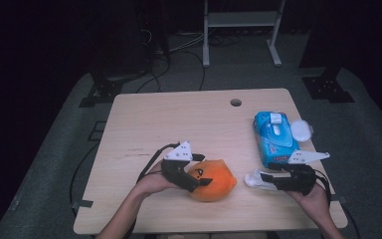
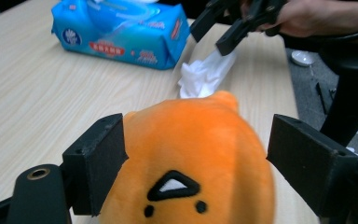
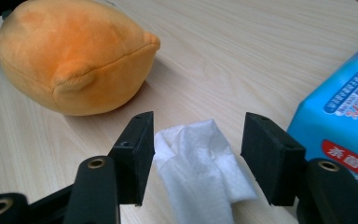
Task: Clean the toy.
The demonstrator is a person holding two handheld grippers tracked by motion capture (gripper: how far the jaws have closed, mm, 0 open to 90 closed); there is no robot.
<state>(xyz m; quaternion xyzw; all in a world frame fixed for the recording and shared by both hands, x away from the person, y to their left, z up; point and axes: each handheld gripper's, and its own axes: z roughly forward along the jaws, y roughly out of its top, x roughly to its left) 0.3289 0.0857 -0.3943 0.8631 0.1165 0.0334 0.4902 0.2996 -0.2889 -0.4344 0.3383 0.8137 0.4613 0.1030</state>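
A pale wooden surface (image 1: 144,124) carries an orange plush toy (image 1: 214,181), a crumpled white wipe (image 1: 254,180) near it, and a blue wipes pack (image 1: 273,137) behind the wipe

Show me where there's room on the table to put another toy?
The table's far left half, behind the plush, is bare up to the hole. The near right is crowded: wipes pack, tissue, lid.
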